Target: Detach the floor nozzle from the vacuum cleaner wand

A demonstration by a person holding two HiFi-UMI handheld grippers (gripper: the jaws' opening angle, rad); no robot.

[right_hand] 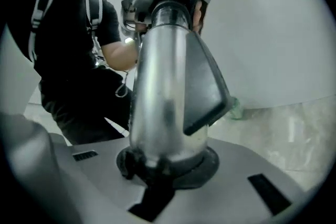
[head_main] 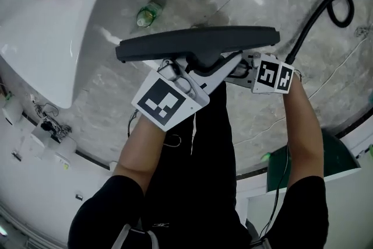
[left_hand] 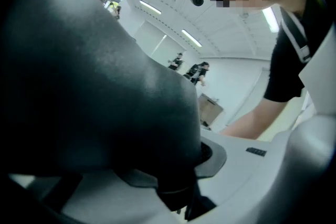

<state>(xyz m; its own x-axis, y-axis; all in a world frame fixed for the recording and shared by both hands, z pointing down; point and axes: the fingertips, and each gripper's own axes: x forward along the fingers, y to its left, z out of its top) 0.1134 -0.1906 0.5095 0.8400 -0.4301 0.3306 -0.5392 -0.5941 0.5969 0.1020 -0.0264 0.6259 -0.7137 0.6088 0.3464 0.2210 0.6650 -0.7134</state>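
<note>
Left tongs (head_main: 189, 73) pinch the neck of the wide dark grey plastic floor nozzle (head_main: 198, 42). At their three o'clock, right tongs (head_main: 236, 70) clamp the shiny silver metal wand (right_hand: 160, 86).

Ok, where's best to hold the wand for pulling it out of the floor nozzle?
The wand by its bare round tube, close behind the floor nozzle, jaws across it, coming from the person's side. The right gripper seems clamped there; the left gripper holds the nozzle's neck.

Dark floor nozzle (left_hand: 94, 92) fills the frame, gripped by the left gripper (left_hand: 176, 186)
A bare forearm (left_hand: 252, 122) reaches in at right; bystanders (left_hand: 195, 72) stand far behind.
</note>
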